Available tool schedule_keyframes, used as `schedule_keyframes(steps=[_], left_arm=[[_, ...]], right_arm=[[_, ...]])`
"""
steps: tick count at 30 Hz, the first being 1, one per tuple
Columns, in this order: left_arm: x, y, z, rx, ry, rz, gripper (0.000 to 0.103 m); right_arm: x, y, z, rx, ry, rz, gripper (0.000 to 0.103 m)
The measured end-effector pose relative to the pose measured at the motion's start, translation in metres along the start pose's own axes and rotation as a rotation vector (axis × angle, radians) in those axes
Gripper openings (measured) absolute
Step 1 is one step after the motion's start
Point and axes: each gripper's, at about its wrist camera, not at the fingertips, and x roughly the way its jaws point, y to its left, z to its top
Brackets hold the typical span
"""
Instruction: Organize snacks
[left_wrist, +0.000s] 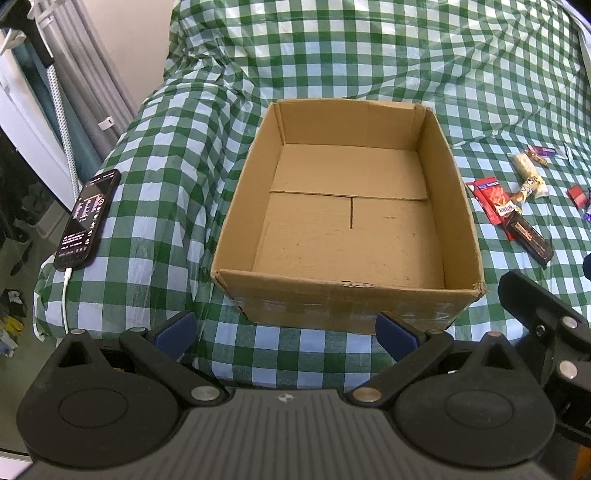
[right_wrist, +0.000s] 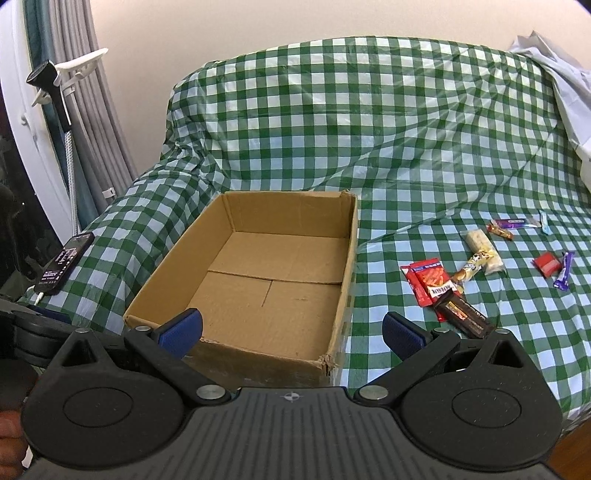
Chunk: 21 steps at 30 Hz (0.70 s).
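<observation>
An open cardboard box (left_wrist: 258, 162) (right_wrist: 177, 254) with nothing inside sits on a green-and-white checked cloth. To its right lie several snacks: red packets (right_wrist: 428, 278) (left_wrist: 493, 199), a dark bar (right_wrist: 463, 314) (left_wrist: 530, 236), a white wrapped bar (right_wrist: 484, 245) (left_wrist: 528, 171), a small red packet (right_wrist: 546, 264) and a purple bar (right_wrist: 565, 269). My left gripper (left_wrist: 286, 332) is open just short of the box's near wall, holding nothing. My right gripper (right_wrist: 293, 332) is open over the box's near right corner, also with nothing in it. The right gripper's body shows at the left view's right edge.
A lit phone (left_wrist: 88, 218) (right_wrist: 62, 262) on a white cable lies at the cloth's left edge. Grey curtains and a white stand (right_wrist: 74, 74) are beyond it. A pale sheet (right_wrist: 569, 92) hangs at the far right. The cloth rises into a backrest behind the box.
</observation>
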Motion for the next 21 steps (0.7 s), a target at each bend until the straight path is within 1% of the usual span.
schedule_keyframes(steps=[16, 21], left_arm=[[-0.001, -0.027, 0.010, 0.054, 0.008, 0.034, 0.103], [-0.001, -0.038, 0.014, 0.077, 0.008, 0.021, 0.103]], right_arm=[[0.002, -0.026, -0.003, 0.067, -0.009, 0.049, 0.103], [0.004, -0.037, -0.004, 0.087, -0.011, 0.055, 0.103]])
